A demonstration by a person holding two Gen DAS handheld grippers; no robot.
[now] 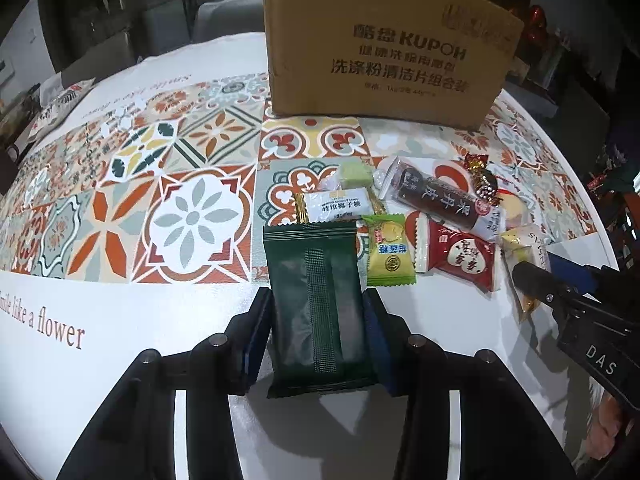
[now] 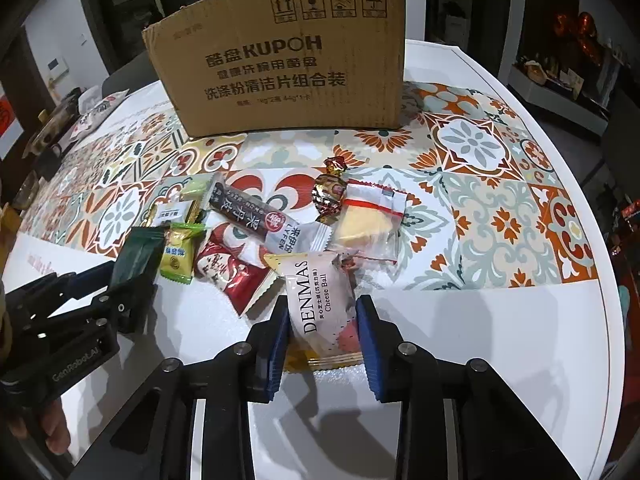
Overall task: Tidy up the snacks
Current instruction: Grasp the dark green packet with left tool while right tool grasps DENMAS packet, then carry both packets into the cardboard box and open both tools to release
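My left gripper (image 1: pixel 318 300) is shut on a dark green snack packet (image 1: pixel 318 308), its blue pads pressed on both sides; it also shows in the right wrist view (image 2: pixel 136 256). My right gripper (image 2: pixel 322 308) is shut on a pale DENMAS Cheese Ball packet (image 2: pixel 320 300), seen at the right of the left wrist view (image 1: pixel 520 248). A cardboard box (image 1: pixel 384 48) stands at the back of the table (image 2: pixel 288 60). Loose snacks lie between: a long dark fruit-leather bar (image 2: pixel 256 216), a red packet (image 2: pixel 232 276), a yellow-green candy (image 2: pixel 176 256), a clear-wrapped yellow cake (image 2: pixel 368 220).
The round white table (image 2: pixel 500 340) has a patterned tile cloth (image 1: pixel 160 184). A white-and-gold small packet (image 1: pixel 336 204), a green cube sweet (image 1: pixel 354 174) and a foil-wrapped candy (image 2: pixel 330 192) lie in the pile. A bag (image 1: pixel 60 106) lies at the far left edge.
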